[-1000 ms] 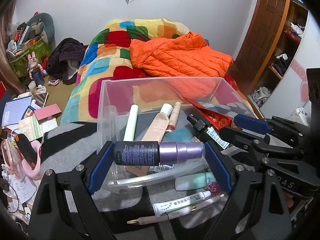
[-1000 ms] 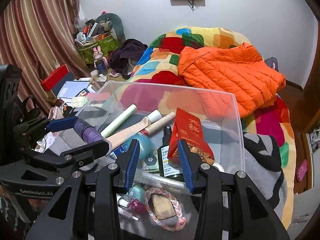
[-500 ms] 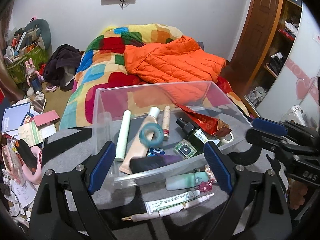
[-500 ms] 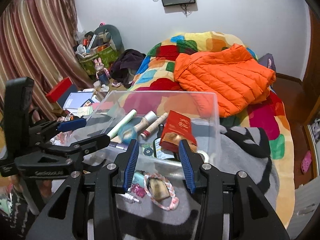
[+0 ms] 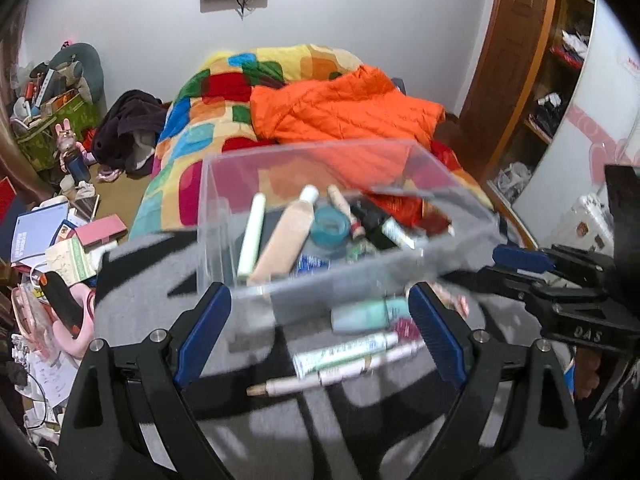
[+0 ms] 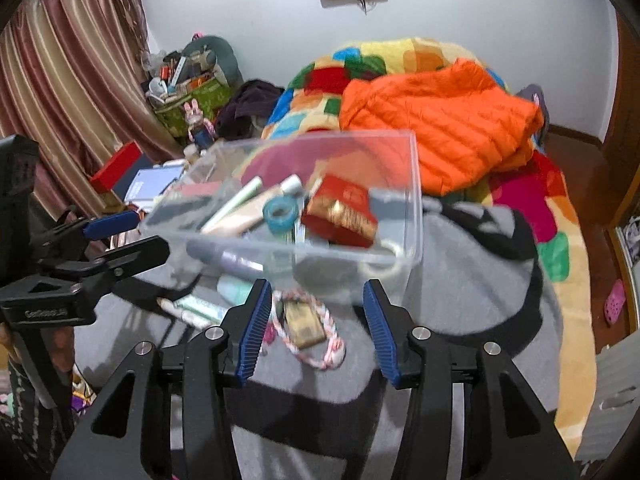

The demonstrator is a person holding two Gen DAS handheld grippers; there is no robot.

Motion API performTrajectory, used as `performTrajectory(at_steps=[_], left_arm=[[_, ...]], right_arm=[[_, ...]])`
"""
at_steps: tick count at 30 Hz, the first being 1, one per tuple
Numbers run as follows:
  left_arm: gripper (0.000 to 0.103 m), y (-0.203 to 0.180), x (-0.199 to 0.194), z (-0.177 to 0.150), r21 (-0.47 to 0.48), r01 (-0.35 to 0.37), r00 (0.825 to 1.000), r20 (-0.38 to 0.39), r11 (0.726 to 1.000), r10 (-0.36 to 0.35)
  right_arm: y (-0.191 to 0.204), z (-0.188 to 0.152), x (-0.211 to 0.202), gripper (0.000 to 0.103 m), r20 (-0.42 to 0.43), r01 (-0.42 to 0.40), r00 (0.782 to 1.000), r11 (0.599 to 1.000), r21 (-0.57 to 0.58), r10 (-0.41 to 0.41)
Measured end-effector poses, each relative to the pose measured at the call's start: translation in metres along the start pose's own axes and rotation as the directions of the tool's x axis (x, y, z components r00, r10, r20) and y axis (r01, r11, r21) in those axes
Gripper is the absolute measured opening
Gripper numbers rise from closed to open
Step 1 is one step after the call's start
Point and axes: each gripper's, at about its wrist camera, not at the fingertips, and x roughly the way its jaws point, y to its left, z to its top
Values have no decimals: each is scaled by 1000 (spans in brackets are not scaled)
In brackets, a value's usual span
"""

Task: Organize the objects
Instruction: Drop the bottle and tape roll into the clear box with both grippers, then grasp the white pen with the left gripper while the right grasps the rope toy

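- The black body of the right gripper, at the right edge of the left wrist view, carries raised letters "DAS".
- The black body of the left gripper, at the left edge of the right wrist view, bears small white lettering, too blurred to read.
- Print on the white tube is illegible.

Left gripper spread wide with nothing between its blue pads, right gripper also parted and empty, both level, pointing forward side by side
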Motion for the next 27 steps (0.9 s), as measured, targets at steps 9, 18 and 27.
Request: performTrajectory(at_steps=[9, 18, 27], left_arm=[[91, 3, 45, -44, 1, 18, 988, -154, 1000, -18], [78, -12, 32, -62, 38, 101, 982, -165, 994, -93], [67, -32, 2, -73, 88, 161, 975, -171, 983, -145]], right_arm=[[-8, -28, 36, 44, -103, 23, 994, 999, 30, -20], [-5, -35, 35, 14, -84, 48, 995, 999, 5, -47], [-14, -47, 18, 10, -72, 70, 995, 997, 14, -69]])
